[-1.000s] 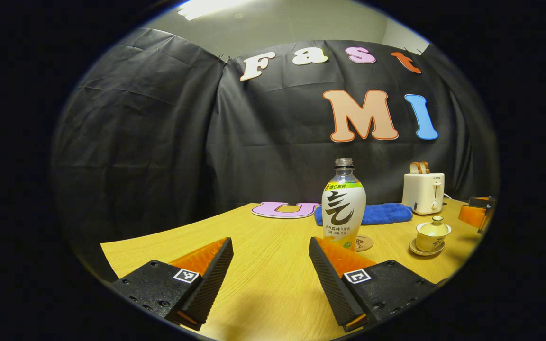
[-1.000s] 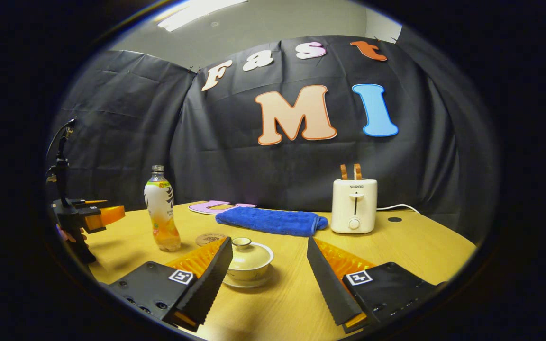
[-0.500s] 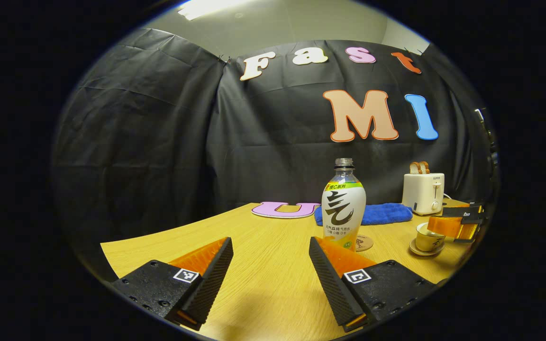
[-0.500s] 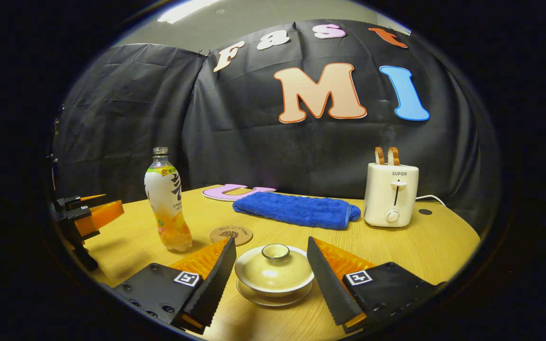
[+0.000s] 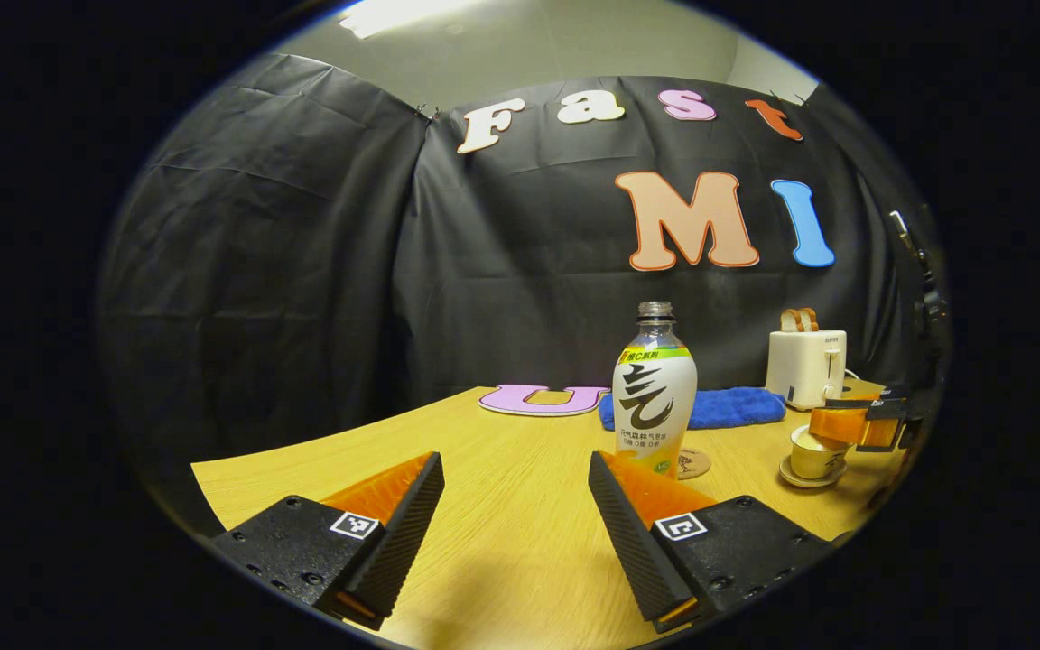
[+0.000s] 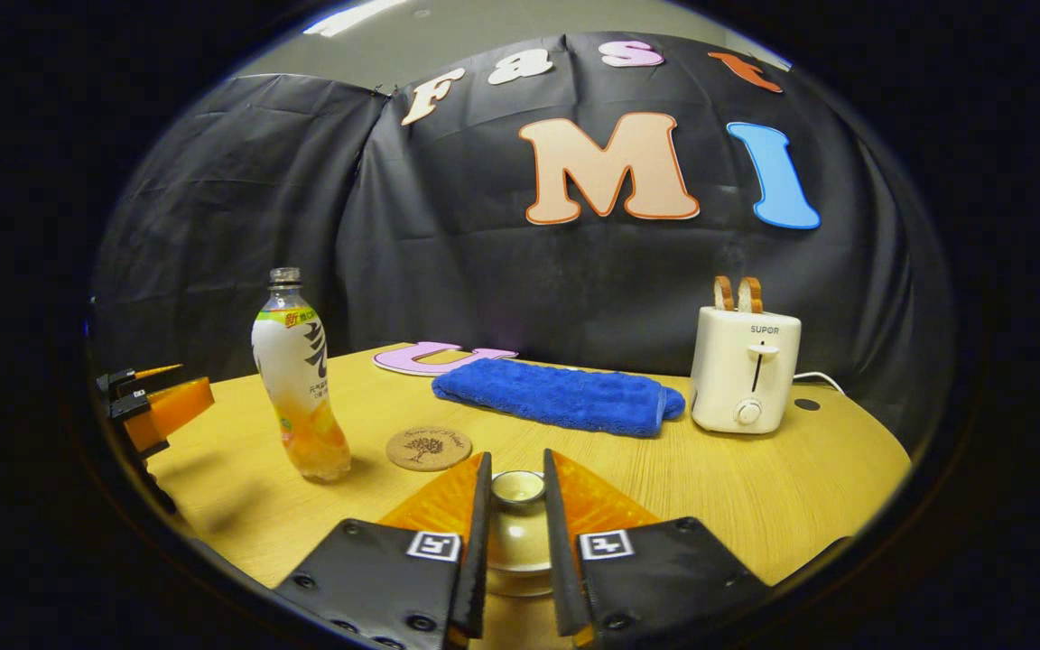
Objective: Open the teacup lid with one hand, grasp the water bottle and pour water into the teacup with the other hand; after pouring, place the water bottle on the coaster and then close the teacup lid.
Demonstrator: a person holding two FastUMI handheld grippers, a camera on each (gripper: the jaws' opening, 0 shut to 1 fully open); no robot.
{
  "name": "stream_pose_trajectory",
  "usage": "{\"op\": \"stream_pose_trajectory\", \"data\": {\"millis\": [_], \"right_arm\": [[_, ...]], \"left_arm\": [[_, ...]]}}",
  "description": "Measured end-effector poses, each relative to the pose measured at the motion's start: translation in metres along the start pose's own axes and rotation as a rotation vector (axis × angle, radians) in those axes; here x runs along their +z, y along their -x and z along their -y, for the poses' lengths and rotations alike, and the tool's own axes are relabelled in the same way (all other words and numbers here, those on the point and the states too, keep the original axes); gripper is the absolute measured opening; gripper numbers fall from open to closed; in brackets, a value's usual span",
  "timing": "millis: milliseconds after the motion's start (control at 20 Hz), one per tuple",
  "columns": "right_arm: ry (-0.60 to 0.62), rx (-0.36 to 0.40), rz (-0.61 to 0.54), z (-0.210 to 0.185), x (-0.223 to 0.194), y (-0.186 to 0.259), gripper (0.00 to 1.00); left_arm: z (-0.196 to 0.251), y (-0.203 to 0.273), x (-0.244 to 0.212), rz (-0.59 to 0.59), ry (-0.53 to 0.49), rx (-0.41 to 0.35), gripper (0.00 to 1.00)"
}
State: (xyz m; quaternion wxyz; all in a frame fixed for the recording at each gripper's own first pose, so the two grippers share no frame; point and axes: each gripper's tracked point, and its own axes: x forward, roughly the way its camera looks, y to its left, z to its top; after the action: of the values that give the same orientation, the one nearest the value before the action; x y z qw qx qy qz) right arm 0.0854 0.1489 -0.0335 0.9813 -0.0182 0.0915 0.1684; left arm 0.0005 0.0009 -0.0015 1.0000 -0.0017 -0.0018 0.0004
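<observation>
Right gripper view: right hand-held gripper [image 6: 516, 506] clamps the teacup lid [image 6: 517, 488]; left hand-held gripper [image 5: 515, 506] gapes wide near the water bottle [image 5: 654, 390]

In the left gripper view we look from low over the near left part of the table [image 5: 520, 542], level along our own fingers toward the booth wall, with the bottle [image 5: 654, 390] near and centred and the teacup [image 5: 814, 454] farther off at our right edge. In the right gripper view we sit almost on top of the teacup [image 6: 518, 528], tilted slightly down, facing the same wall. Both views share the bottle [image 6: 297, 376], coaster [image 6: 429, 448], blue towel [image 6: 556, 397] and toaster [image 6: 744, 369], and each catches the other gripper at its edge.
</observation>
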Motion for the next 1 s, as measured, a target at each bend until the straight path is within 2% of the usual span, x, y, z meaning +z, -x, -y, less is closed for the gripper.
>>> {"op": "stream_pose_trajectory", "data": {"millis": [200, 450, 700, 950, 1000], "right_arm": [[-0.001, -0.008, 0.022, 0.001, 0.003, 0.001, 0.33], [-0.020, -0.012, 0.138, 0.004, 0.019, 0.012, 0.32], [-0.022, -0.027, 0.168, 0.011, 0.022, 0.030, 0.33], [-0.027, -0.089, 0.171, 0.030, 0.020, 0.055, 0.33], [-0.028, -0.115, 0.171, 0.038, 0.019, 0.062, 0.33]], "left_arm": [[0.000, -0.002, -0.001, 0.001, 0.000, 0.000, 0.95], [0.000, -0.001, 0.000, 0.002, 0.001, -0.001, 0.94], [0.003, 0.000, 0.001, 0.008, 0.003, -0.020, 0.94], [0.019, 0.003, 0.006, 0.032, 0.008, -0.116, 0.94], [0.027, 0.004, 0.007, 0.037, 0.010, -0.157, 0.94]]}}
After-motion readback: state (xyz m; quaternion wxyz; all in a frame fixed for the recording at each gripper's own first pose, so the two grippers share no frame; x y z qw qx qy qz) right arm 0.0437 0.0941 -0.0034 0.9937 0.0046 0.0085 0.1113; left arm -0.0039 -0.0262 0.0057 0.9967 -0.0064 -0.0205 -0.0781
